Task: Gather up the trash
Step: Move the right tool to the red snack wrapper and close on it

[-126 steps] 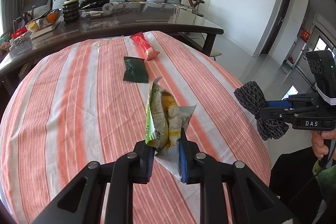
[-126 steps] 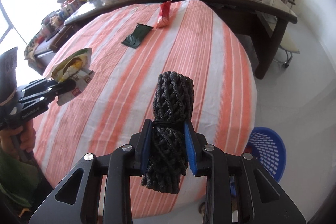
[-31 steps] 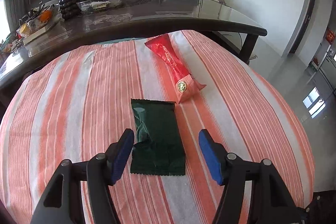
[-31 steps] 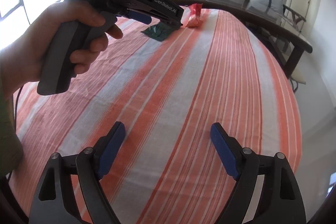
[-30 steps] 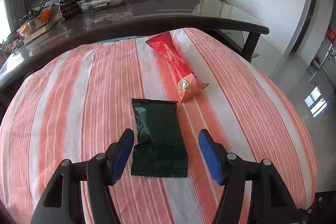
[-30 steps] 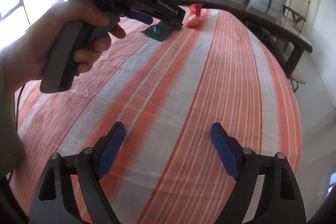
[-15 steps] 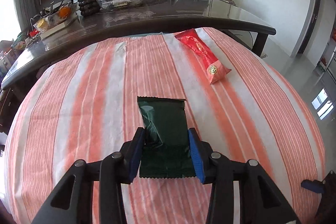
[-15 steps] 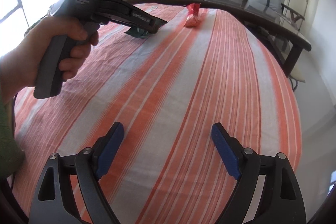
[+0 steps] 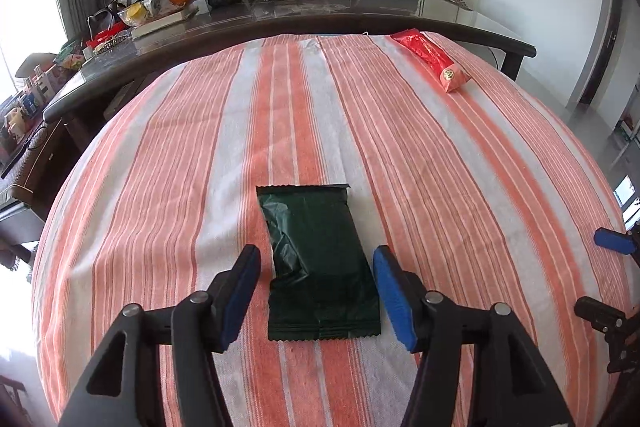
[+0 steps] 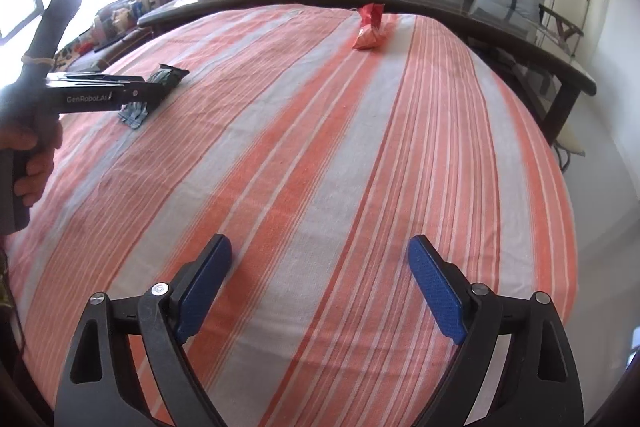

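Left tool (image 9: 316,291) hides part of green wrapper (image 10: 168,77) from right view.

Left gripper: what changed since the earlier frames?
The left gripper dropped off the yellow snack bag, moved to the green wrapper, closed on it, dragged it nearer, and its jaws have just opened again. The right gripper let go of its black bundle. The red wrapper stayed put.

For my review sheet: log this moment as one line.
left gripper: jaws just reopened, astride green wrapper, not gripping | right gripper: open, empty | red wrapper: on striped cloth, untouched
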### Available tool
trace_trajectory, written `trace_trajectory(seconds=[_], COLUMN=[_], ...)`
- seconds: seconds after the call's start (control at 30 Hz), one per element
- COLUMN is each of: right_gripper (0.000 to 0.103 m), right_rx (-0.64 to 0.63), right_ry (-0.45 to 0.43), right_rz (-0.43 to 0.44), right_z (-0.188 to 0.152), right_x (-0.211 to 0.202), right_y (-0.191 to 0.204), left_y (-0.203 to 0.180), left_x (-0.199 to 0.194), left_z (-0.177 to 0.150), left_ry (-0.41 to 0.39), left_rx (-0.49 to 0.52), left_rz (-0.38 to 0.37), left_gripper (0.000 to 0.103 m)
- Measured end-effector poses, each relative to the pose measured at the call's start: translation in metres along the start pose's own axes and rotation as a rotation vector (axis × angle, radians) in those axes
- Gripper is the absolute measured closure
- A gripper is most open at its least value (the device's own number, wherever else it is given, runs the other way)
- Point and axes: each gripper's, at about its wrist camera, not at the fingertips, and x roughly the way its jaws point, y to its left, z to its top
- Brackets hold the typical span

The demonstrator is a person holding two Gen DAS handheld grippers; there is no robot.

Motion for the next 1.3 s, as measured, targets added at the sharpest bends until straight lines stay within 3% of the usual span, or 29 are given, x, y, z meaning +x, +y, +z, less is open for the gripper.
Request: trace_trajectory(seconds=[0.07,0.23,0.43,0.5,0.6,0.7,0.73,0.77,0.87,1.0,1.17,1.3], right_gripper=[0.013,0.013,0.017,0.015,0.019,0.038,0.050,0.068,0.075,0.076,0.076,0.076], right_rx=[0.005,-0.019,0.071,0.040,0.053,0.103,0.112,0.116,0.126,0.087,0.041,0.000], right_ry=[0.006,0.004,0.116,0.113,0.132,0.128,0.124,0.120,0.117,0.105,0.113,0.119], right_rz=[0.018,-0.027,-0.005,-0.068,-0.094,-0.104,-0.107,-0.105,-0.082,-0.028,0.046,0.050], right_z=[0.004,0.040,0.114,0.137,0.168,0.190,0.195,0.198,0.195,0.171,0.118,0.066], right_x=[0.000,0.015,0.086,0.105,0.129,0.142,0.144,0.145,0.143,0.123,0.077,0.031], right_y=[-0.003,-0.016,-0.045,-0.046,-0.049,-0.054,-0.055,-0.055,-0.053,-0.044,-0.023,0.001], left_y=[0.002,0.009,0.011,0.011,0.011,0.010,0.010,0.010,0.010,0.010,0.009,0.010], left_x=[0.000,0.002,0.003,0.003,0.004,0.005,0.005,0.005,0.006,0.005,0.005,0.005], left_z=[-0.002,-0.002,-0.002,-0.002,-0.001,0.000,0.000,0.000,0.001,0.001,0.001,0.000], left_ry=[-0.014,-0.006,-0.005,-0.004,-0.004,-0.003,-0.003,-0.003,-0.002,-0.002,-0.002,-0.002], left_rx=[-0.016,-0.049,-0.053,-0.055,-0.053,-0.051,-0.051,-0.051,-0.051,-0.051,-0.051,-0.053], left_rz=[0.013,-0.002,-0.007,-0.010,-0.010,-0.008,-0.009,-0.009,-0.009,-0.009,-0.009,-0.011], left_gripper=[0.027,0.025,0.023,0.023,0.021,0.020,0.020,0.020,0.019,0.019,0.019,0.019])
